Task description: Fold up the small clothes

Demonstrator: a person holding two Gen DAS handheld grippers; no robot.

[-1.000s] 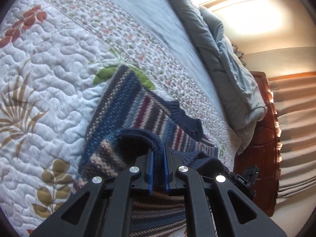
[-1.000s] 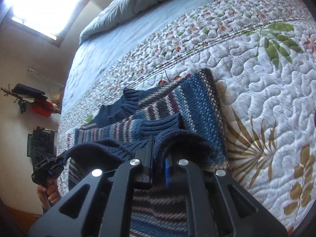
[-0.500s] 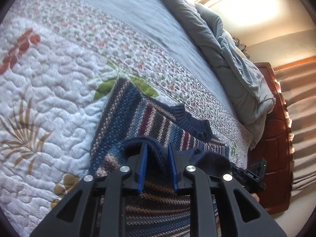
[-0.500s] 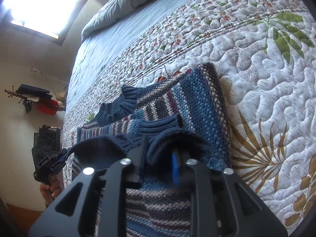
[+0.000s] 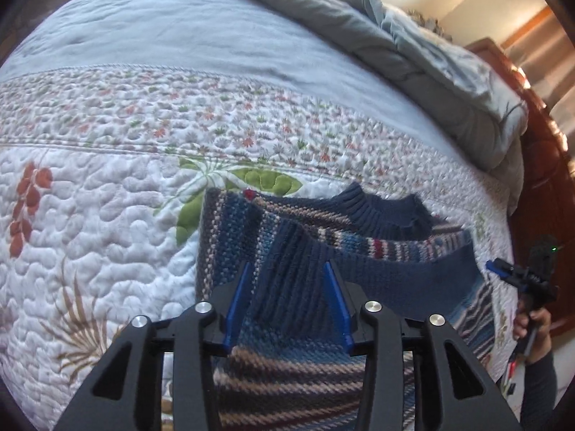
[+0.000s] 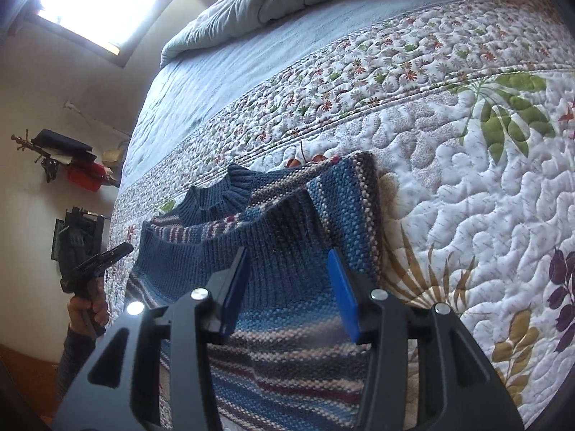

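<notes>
A small striped blue knit sweater lies folded on the quilt, its navy ribbed hem laid up near the navy collar. My left gripper is open, its blue pads either side of the hem's left end and just above it. In the right wrist view the sweater lies the same way, hem below the collar. My right gripper is open over the hem's right end. Each gripper also shows at the other view's edge, the right one and the left one.
The white quilt with leaf prints covers the bed, with a grey-blue sheet and a rumpled grey duvet beyond. A wooden bed frame stands at the right. A wall rack with clothes hangs at the left.
Both grippers opened and let go of the sweater's hem, which now lies flat over the upper part. Both grippers have drawn back a little.
</notes>
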